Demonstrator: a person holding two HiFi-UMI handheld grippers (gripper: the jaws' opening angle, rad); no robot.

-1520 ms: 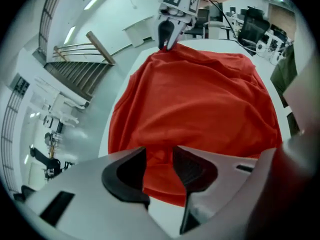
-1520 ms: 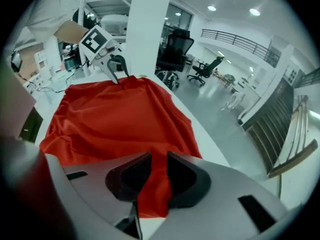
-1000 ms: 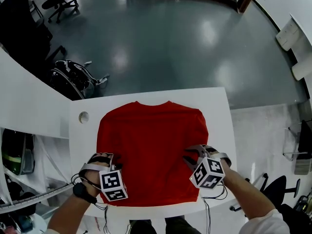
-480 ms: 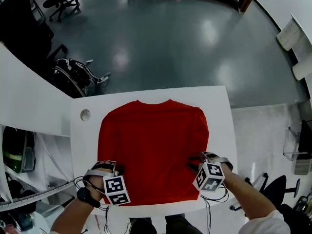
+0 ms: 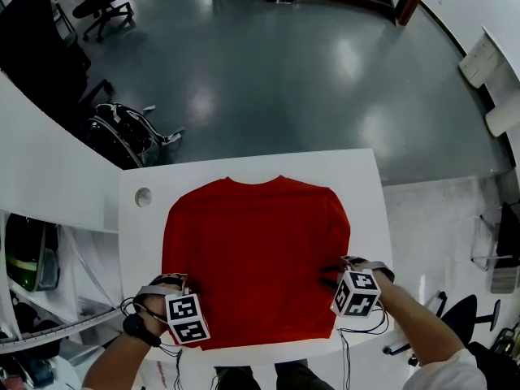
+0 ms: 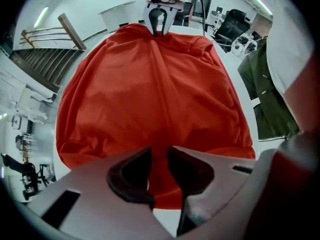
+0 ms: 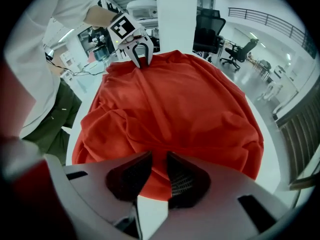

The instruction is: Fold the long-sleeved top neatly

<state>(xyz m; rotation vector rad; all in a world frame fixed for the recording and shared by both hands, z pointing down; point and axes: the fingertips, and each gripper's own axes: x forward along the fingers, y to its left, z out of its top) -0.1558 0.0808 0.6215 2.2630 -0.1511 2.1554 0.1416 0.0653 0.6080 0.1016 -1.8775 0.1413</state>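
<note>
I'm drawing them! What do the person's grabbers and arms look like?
The left gripper and right gripper are grey: dark pads, black-and-white marker cubes, thin black cables. Right arm: white sleeve. Left wrist: black wristband. The left jaws have just been closing, red top between them.

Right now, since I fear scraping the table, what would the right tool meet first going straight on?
The red top: the right tool, pointing steeply down, pinches its edge. Just beneath that cloth lies the white table, probably very close.
</note>
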